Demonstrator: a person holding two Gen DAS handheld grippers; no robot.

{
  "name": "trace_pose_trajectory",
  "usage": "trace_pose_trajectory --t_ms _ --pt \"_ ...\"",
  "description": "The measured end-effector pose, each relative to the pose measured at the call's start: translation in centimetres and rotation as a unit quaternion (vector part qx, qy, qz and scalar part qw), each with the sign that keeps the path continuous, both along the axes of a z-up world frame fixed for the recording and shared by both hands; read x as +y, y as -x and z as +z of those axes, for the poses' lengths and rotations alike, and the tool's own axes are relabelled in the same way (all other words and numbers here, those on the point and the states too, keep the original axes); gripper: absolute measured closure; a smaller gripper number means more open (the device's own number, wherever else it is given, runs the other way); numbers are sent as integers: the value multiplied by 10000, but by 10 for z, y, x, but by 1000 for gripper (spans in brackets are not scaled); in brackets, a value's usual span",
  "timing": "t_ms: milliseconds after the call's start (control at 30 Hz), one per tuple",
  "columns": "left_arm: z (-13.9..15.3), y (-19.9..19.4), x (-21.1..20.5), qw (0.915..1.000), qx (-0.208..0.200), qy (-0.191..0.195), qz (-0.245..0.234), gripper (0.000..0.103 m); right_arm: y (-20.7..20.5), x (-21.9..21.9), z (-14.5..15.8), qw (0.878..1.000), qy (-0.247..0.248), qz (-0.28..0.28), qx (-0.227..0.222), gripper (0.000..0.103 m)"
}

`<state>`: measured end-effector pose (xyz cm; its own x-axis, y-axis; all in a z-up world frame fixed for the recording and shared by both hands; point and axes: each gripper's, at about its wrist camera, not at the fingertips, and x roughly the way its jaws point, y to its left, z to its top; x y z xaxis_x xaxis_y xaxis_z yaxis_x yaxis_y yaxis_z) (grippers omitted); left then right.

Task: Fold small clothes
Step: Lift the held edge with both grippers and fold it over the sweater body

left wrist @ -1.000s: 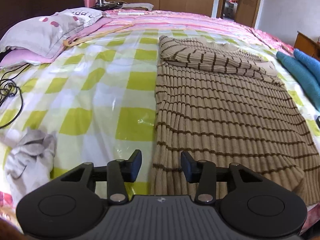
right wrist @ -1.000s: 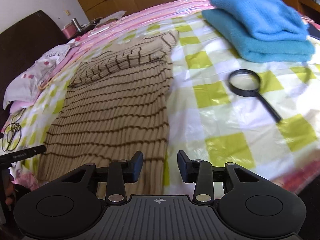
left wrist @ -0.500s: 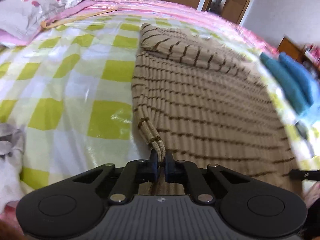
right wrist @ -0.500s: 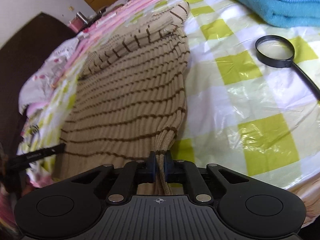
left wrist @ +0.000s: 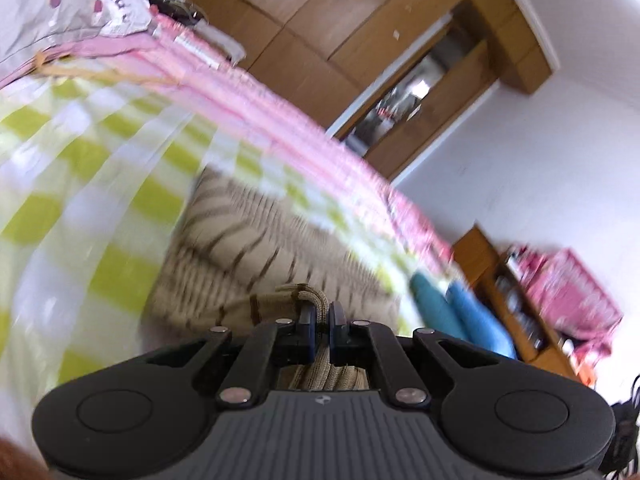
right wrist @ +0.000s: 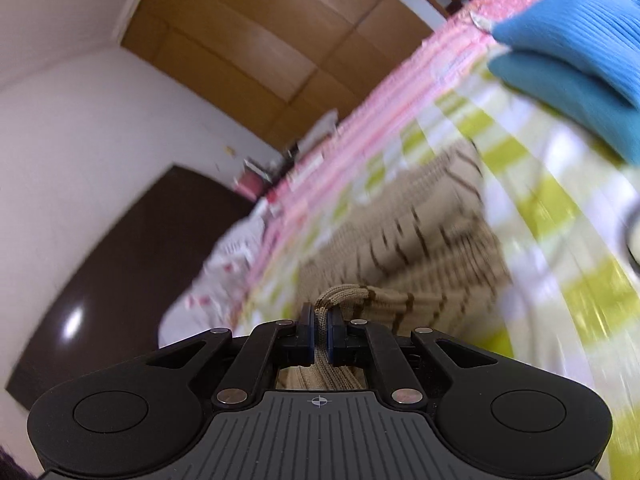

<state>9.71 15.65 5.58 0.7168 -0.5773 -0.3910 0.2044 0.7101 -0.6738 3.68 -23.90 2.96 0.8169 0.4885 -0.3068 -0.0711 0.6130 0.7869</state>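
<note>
Bedroom scene, bed [left wrist: 60, 208] covered in a glossy green-and-white checked sheet, both views tilted and motion-blurred.

Nearest: my left tongs [left wrist: 319, 322] are clamped on a bunched hem corner of the tan ribbed sweater with dark brown stripes [left wrist: 256, 248]; fabric fills the gap between the blue pads and loops over the tips. My right tongs [right wrist: 319, 320] are pinched tight on the sweater's [right wrist: 420, 240] other hem corner, knit strip running straight down between the fingers.

Both corners are raised off the sheet. Rest of the sweater lies on the bed just beyond the tongs, folded sleeve section at its far end.

Right of it in the left view: folded blue knit pile [left wrist: 460, 312]; same pile [right wrist: 572, 52] sits upper right in the right view, apart from the sweater. Dark round rim [right wrist: 632, 240] at the right view's edge, too cut off to identify.

Farther: pink striped bedding [left wrist: 280, 120] along the bed's far side, white pillow with pink dots [left wrist: 68, 12] at the head, dark headboard [right wrist: 120, 272]. Behind that, brown wooden wardrobe [left wrist: 320, 28] and white wall [left wrist: 560, 140].
</note>
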Motion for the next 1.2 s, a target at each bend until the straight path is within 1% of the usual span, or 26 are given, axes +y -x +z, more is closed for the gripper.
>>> trace_pose_trajectory --t_ms 67,133,300,467,667,733,800,900,933,1000,1033,1067,1100,1167,1200 --pt "5 -19 -3 9999 -150 28 46 91 -21 -5 3 9997 -181 -95 -102 96" --pt "7 -37 -6 9998 -190 60 70 91 -42 -10 3 9991 -335 -194 -165 96" --pt "6 -75 -13 9995 -259 -6 167 91 -92 -19 -5 9978 -511 -396 -126 96" --pt "-14 -110 -11 9990 -64 -31 439 91 -136 -30 -27 9952 -669 -690 163 96" --pt "-40 -149 -12 9972 192 -176 708 91 -176 -36 -50 9921 -656 -965 471 97" --pt "-47 -161 -14 9962 267 -224 804 91 -187 -39 -58 9897 -660 -1110 614 97" --pt "-52 -170 -14 9951 338 -240 896 91 -199 -44 -69 9857 -805 -1242 802 96" --pt "-57 -179 -12 9939 404 -176 1006 91 -209 -44 -76 9857 -610 -1315 857 95" --pt "-58 -181 -11 9930 456 -140 1083 90 -211 -45 -79 9852 -637 -1319 890 92" --pt "-60 -185 -9 9920 554 -49 1130 86 -212 -46 -82 9838 -653 -1388 927 92" --pt "-60 -185 -9 9914 572 -64 1174 84 -212 -46 -81 9841 -617 -1394 916 92" --pt "-59 -185 -9 9907 559 -121 1233 77 -211 -47 -81 9842 -612 -1390 915 91" --pt "-58 -183 -9 9900 517 -191 1299 65 -210 -48 -79 9842 -639 -1376 909 89" --pt "-55 -175 -8 9883 392 -286 1449 56 -207 -49 -77 9848 -635 -1377 842 85" --pt "-52 -171 -7 9874 324 -364 1505 56 -205 -49 -74 9855 -565 -1387 797 80"
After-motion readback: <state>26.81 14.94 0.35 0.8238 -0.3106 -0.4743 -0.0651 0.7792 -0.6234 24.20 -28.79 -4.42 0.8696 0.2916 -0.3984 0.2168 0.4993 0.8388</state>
